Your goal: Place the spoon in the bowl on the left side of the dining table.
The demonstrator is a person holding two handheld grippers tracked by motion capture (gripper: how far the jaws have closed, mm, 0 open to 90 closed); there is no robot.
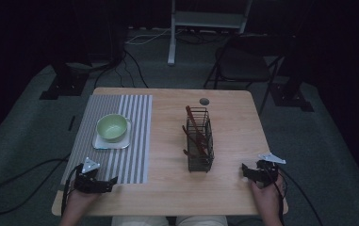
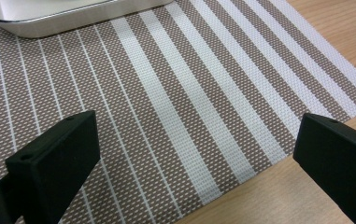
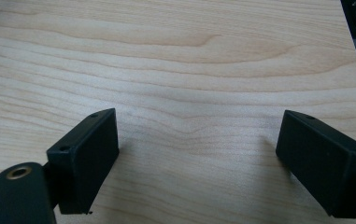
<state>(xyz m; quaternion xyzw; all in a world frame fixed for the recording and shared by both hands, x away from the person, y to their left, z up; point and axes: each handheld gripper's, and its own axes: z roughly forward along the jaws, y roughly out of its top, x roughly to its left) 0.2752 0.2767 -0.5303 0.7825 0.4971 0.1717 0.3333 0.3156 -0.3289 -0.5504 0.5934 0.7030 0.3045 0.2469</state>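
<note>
Itemised, largest first: wooden table (image 1: 167, 188); striped placemat (image 1: 137, 141) on its left half; wire basket (image 1: 199, 141) with brown utensils, centre-right; white tray (image 1: 99, 143) on the placemat carrying a green bowl (image 1: 111, 127). Left gripper (image 1: 111, 181), jaws spread, nothing held, over the placemat's near edge. Right gripper (image 1: 244, 171), jaws spread, over bare wood just right of the basket.

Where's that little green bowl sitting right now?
In the high view, the green bowl sits on a pale square tray on the striped placemat, on the table's left side, ahead of the left gripper.
</note>
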